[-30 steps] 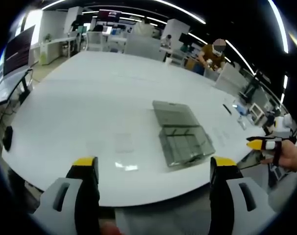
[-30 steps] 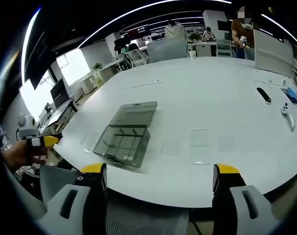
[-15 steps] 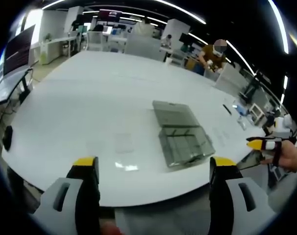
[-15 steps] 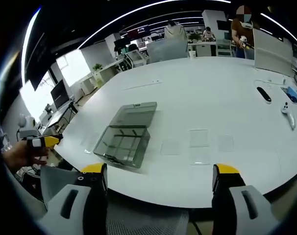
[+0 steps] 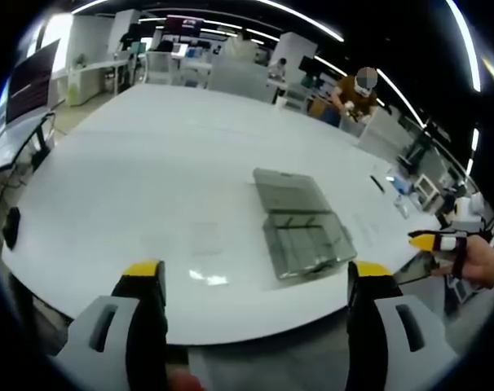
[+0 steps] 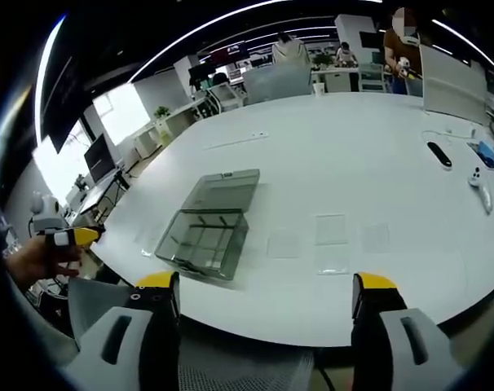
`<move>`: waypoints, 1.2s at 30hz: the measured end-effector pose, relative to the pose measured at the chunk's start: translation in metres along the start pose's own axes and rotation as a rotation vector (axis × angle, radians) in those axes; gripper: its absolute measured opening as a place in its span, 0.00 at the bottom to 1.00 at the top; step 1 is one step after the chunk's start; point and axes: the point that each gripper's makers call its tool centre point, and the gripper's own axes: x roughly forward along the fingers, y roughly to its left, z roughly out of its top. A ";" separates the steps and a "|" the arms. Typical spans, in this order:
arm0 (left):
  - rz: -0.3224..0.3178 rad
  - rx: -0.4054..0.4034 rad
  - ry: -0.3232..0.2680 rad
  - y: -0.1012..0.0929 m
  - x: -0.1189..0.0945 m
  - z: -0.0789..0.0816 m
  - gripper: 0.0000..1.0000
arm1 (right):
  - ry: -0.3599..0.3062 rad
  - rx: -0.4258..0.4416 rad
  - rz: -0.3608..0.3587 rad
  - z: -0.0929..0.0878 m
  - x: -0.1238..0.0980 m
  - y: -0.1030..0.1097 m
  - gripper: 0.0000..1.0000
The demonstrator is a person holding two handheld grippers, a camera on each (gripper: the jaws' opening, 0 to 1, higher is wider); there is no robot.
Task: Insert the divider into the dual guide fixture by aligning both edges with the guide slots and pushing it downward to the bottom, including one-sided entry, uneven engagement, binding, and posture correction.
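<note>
Looked across a broad white table from just off its near edge in both views. Found nothing shifted on it over the last second; noted only a slight drift of the cameras. Judged from that a pause before the start, with no piece picked up and no insertion begun.

Saw the clear fixture box resting flat on the table, hinged lid laid open behind it, inner ribs faintly visible. Could not make out the guide slots themselves.

Spotted several clear divider sheets lying flat, near the box but apart from it, none engaged.

Held the left gripper with jaws spread wide, gripping nothing. Kept the right gripper likewise agape and empty.

Would need first to pick one sheet off the table, likely awkward given how thin and flat it lay.
</note>
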 end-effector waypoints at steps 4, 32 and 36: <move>-0.003 -0.007 -0.001 -0.001 0.001 0.000 0.90 | 0.000 -0.001 0.002 0.001 0.001 -0.001 0.85; -0.068 -0.012 -0.012 -0.019 0.013 0.004 0.87 | 0.023 -0.002 0.002 0.019 0.029 -0.021 0.71; -0.078 -0.006 -0.008 -0.022 0.014 0.003 0.86 | 0.029 -0.005 -0.002 0.024 0.036 -0.026 0.69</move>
